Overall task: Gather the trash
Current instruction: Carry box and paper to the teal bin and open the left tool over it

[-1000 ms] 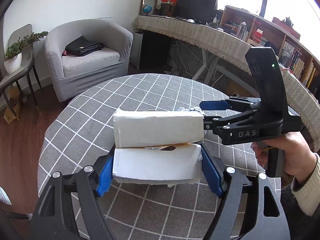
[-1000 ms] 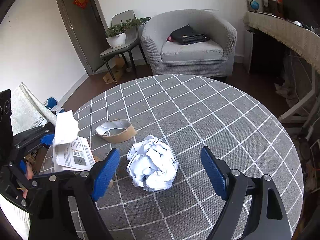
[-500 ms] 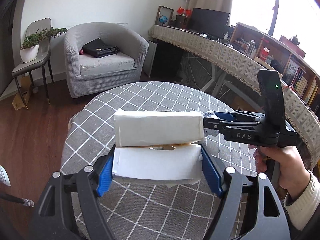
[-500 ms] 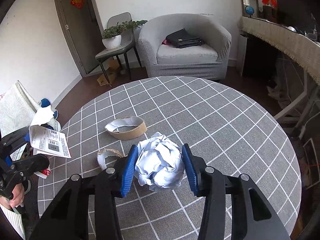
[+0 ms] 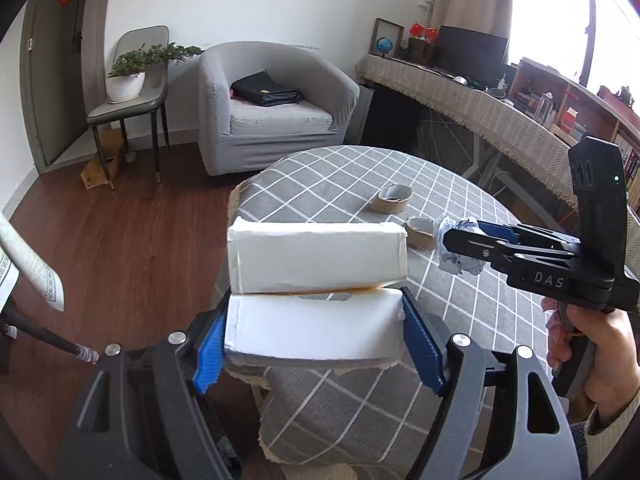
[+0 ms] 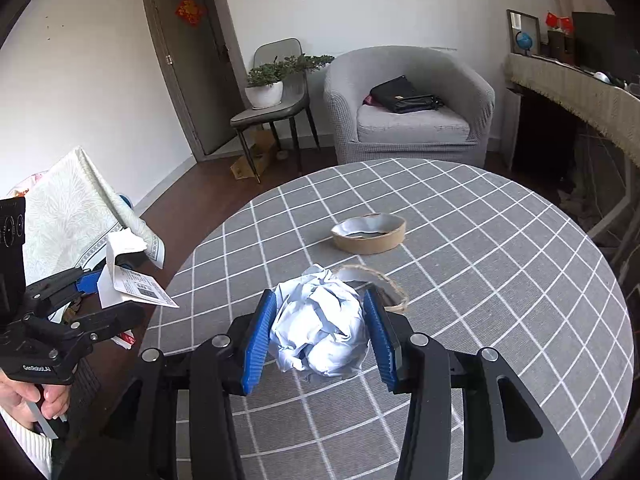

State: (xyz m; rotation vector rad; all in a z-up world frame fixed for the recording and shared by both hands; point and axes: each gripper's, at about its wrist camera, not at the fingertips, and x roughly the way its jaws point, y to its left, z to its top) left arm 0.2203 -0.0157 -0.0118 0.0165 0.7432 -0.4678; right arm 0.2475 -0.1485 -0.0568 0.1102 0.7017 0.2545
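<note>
My left gripper [image 5: 314, 344] is shut on a white box [image 5: 316, 292] with its flap open, held at the table's left edge; it also shows in the right wrist view [image 6: 120, 280]. My right gripper [image 6: 318, 336] is shut on a crumpled paper ball [image 6: 320, 332], held just above the checked tablecloth; the ball [image 5: 456, 248] and the right gripper [image 5: 472, 236] also show in the left wrist view. A cardboard tape ring [image 6: 368, 232] and a torn ring [image 6: 384, 284] lie on the round table [image 6: 480, 260] beyond the ball.
A grey armchair [image 6: 412, 108] with a black bag stands behind the table. A chair with a potted plant [image 6: 268, 88] is to its left. A patterned cloth [image 6: 68, 220] hangs at the left. A long shelf-desk [image 5: 480, 96] runs along the right.
My right gripper closed on the paper ball and lifted it slightly. My left gripper swung left with the box, off the table's edge toward the floor side.
</note>
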